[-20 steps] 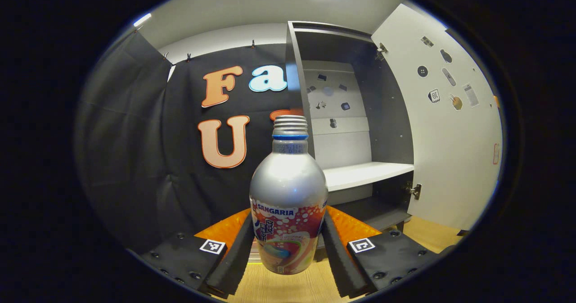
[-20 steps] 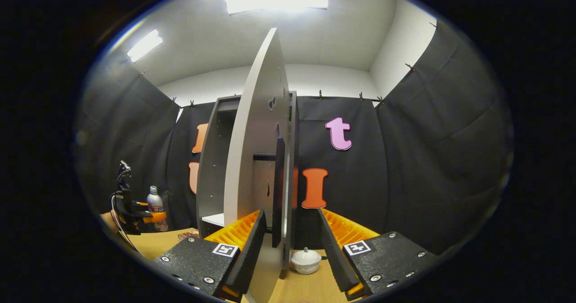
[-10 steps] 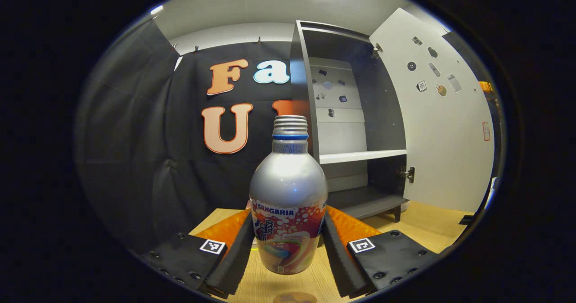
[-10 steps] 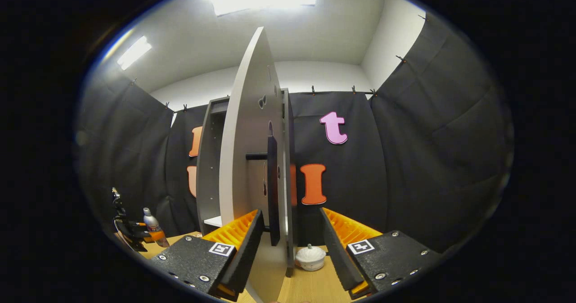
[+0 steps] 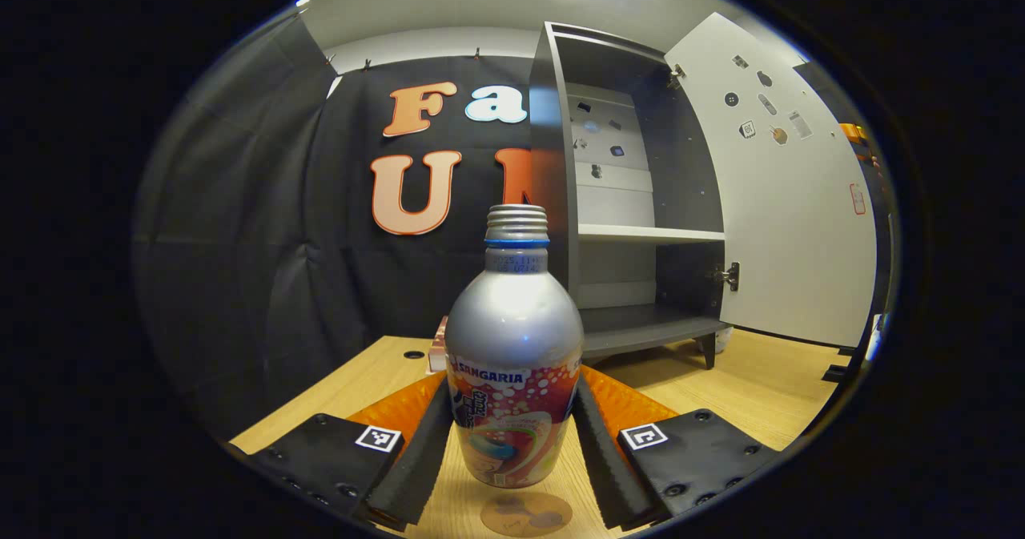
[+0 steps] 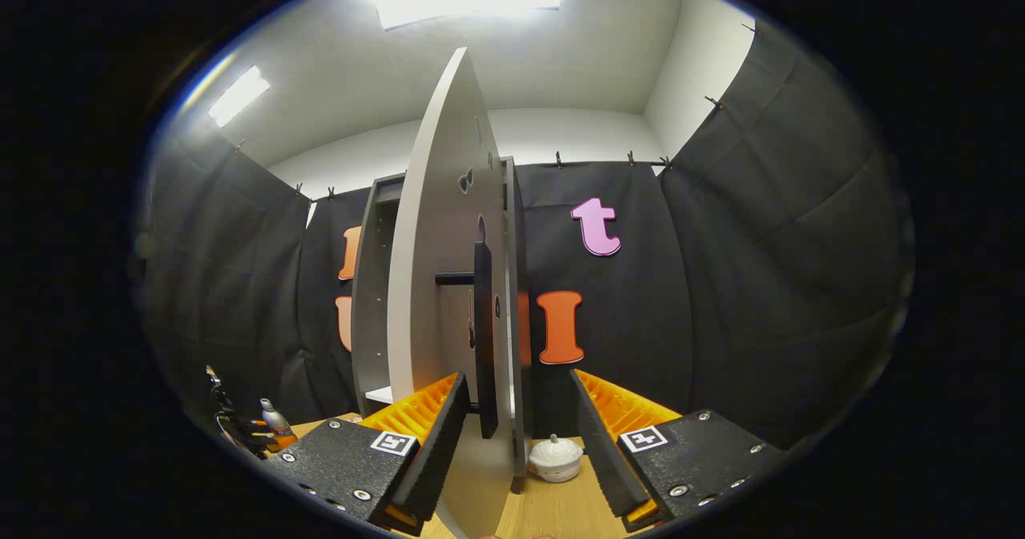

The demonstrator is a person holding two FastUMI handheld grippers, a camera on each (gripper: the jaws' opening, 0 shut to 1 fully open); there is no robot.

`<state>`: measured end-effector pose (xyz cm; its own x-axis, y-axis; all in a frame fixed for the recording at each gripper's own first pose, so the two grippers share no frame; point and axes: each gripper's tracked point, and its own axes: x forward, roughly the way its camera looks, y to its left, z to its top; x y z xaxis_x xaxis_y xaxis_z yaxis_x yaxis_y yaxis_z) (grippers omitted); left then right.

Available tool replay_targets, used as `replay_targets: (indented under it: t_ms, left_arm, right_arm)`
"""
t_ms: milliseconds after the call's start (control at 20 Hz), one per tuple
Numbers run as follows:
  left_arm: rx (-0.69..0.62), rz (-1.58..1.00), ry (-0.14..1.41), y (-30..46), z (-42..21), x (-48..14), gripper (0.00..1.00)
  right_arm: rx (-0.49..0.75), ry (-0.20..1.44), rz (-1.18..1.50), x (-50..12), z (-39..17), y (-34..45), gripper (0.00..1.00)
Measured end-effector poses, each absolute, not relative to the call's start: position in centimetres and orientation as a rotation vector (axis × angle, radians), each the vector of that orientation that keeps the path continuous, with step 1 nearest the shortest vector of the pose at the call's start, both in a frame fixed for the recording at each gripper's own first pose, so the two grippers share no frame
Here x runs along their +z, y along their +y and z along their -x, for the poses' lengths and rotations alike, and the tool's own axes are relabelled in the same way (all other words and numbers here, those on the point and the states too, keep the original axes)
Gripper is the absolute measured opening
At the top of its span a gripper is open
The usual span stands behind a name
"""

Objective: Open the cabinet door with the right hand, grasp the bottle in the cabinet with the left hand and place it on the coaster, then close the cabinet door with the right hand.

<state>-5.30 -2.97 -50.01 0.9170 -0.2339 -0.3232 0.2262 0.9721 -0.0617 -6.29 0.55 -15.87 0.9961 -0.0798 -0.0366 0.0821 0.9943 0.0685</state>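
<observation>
Left tool (image 5: 512,435) clamps bottle (image 5: 513,347) just above coaster (image 5: 526,513).

coaster (image 5: 526,513) partly cut off at frame bottom, bottle (image 6: 276,424) tiny, blurred

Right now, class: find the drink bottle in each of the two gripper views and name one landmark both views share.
Left gripper view: the bottle stands upright at centre, between the left tongs, above the coaster.
Right gripper view: the bottle is small, at far lower left.
Shared landmark: the open cabinet door.
</observation>
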Motion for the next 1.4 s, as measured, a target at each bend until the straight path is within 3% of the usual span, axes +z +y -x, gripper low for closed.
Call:
replay_targets:
  t_ms: [650,1400]
  left_arm:
    - [-0.246,0.048,0.391,-2.7,8.6,-55.6,0.85]
    - [-0.2,-0.015,0.403,-2.6,10.2,-56.7,0.86]
  right_arm:
    - [-0.085,0.02,-0.077,-15.8,6.4,0.4,0.79]
    - [-0.055,0.027,-0.156,-16.1,6.7,-0.3,0.81]
